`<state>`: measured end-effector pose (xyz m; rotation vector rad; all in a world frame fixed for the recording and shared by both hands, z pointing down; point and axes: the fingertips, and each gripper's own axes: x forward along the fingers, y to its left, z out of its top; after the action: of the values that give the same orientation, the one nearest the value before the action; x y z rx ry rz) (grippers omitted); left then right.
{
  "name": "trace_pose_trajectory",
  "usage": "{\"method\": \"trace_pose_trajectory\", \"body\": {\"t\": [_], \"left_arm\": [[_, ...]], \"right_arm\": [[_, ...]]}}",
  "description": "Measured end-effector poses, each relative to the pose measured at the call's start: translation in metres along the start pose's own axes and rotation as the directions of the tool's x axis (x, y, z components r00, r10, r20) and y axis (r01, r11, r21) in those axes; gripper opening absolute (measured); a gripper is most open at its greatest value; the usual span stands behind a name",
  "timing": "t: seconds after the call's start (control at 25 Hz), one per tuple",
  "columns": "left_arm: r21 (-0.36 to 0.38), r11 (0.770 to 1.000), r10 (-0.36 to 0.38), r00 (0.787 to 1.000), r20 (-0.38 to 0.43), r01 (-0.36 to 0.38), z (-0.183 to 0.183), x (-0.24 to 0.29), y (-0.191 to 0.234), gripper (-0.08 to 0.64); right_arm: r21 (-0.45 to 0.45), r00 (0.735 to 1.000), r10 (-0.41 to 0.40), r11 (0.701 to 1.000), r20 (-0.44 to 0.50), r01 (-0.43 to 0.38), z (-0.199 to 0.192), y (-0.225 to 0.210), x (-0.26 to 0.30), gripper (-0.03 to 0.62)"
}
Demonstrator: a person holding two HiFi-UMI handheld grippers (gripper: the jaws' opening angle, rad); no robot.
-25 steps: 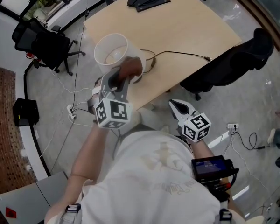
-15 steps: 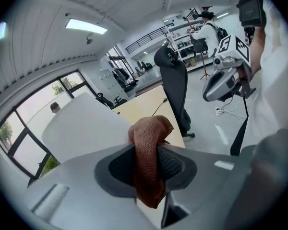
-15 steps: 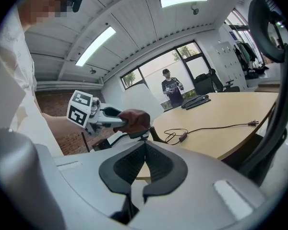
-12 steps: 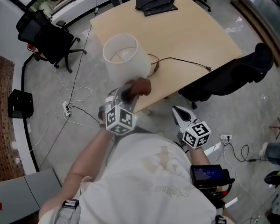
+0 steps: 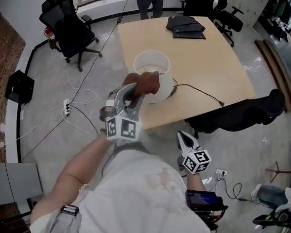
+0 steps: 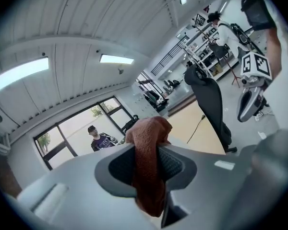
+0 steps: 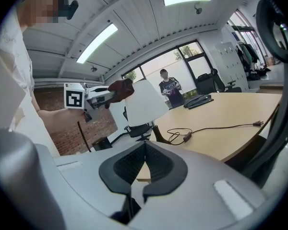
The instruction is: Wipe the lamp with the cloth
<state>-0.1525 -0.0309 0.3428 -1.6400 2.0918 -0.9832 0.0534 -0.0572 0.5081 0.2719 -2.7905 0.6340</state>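
Right at the jaws: the left gripper (image 6: 146, 166) is clamped on a rust-brown cloth (image 6: 147, 138). The fabric is pinched between both pads, bunched above them and hanging below. The right gripper (image 7: 143, 167) has its pads pressed together with nothing between them, and it is held low by the person's hip, well apart from the work.

From the head view, the cloth sits at the near, lower wall of the lamp (image 5: 153, 68). It is against the white shade or just beside it; contact cannot be confirmed.

Surface: the lamp stands upright on a pale wood table (image 5: 208, 52), toward its near edge. A black cord (image 5: 200, 92) runs from the lamp base across the top to the right-hand edge. Dark folded items (image 5: 186, 24) lie at the far end.

Room: grey floor with loose cables and a power strip (image 5: 66, 108) to the left. One black office chair (image 5: 70, 27) stands off the far left corner, and another chair (image 5: 245, 115) is pushed in at the near right edge.

View differences: only the head view looks down into the shade's open top. The right gripper view alone shows the lamp side-on, with a brick wall (image 7: 103, 121) behind, and a person (image 7: 168, 87) standing by the windows. The left gripper view tilts up toward ceiling light strips (image 6: 116, 59) and does not take in the lamp.
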Motion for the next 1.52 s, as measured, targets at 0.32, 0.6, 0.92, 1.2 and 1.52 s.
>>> {"method": "trace_pose_trajectory", "body": {"t": [0.32, 0.6, 0.92, 1.2, 1.52], "left_arm": [[0.078, 0.939, -0.329, 0.941, -0.087, 0.335, -0.079, -0.009, -0.094, 0.104], [-0.034, 0.904, -0.425, 0.904, 0.041, 0.426, -0.083, -0.036, -0.082, 0.104], [-0.249, 0.953, -0.094, 0.95, 0.296, 0.172, -0.022, -0.043, 0.067, 0.104], [-0.425, 0.883, -0.116, 0.971, 0.208, 0.197, -0.057, -0.004, 0.052, 0.104], [-0.547, 0.794, -0.232, 0.964, 0.13, 0.265, -0.128, 0.024, 0.014, 0.104]], "right_arm": [[0.004, 0.998, -0.056, 0.998, 0.016, 0.056, 0.005, 0.018, 0.019, 0.012], [0.012, 0.995, -0.095, 0.995, 0.0, 0.095, 0.004, 0.041, 0.045, 0.012], [0.051, 0.996, -0.086, 0.995, 0.025, 0.085, 0.009, 0.069, 0.086, 0.012], [0.038, 0.997, -0.073, 0.997, 0.037, 0.072, 0.015, 0.079, 0.089, 0.012], [0.009, 0.993, -0.113, 0.994, 0.024, 0.113, 0.024, 0.055, 0.098, 0.012]]}}
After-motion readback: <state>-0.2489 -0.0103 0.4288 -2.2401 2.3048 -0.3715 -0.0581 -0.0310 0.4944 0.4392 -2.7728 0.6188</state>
